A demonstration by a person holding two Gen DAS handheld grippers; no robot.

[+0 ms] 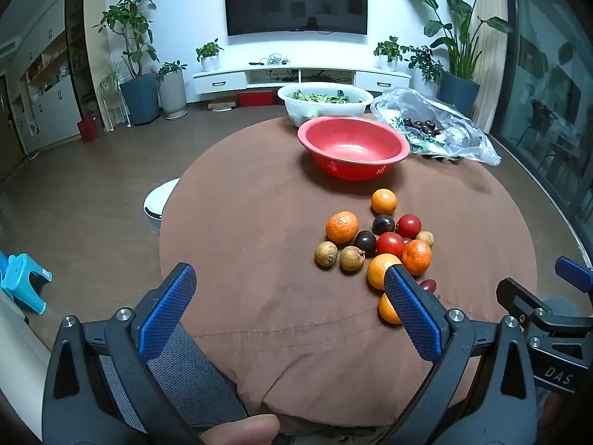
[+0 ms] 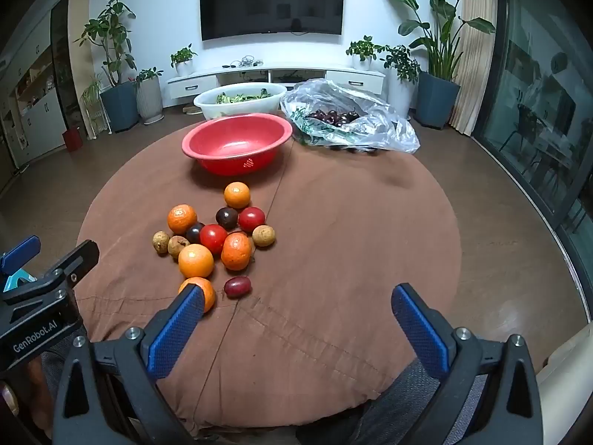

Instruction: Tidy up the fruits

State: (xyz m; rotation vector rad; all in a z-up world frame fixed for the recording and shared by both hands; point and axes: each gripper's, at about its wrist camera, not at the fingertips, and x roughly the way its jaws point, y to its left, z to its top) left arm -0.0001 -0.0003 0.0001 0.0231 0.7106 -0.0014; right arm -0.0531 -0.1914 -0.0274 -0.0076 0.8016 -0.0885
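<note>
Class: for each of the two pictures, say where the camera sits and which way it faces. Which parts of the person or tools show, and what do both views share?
Left wrist view: sits on the left tongs, facing down over the table; a thumb and the right tongs' edge show.
Right wrist view: sits on the right tongs, facing likewise; the left tongs' edge shows.
Shared: fruit pile, red bowl, TV.

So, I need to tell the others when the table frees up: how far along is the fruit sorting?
Nothing looks done: the red bowl is empty. Nothing is in hand either; the left gripper and right gripper are open and empty. The whole fruit pile still lies loose on the brown cloth.
</note>
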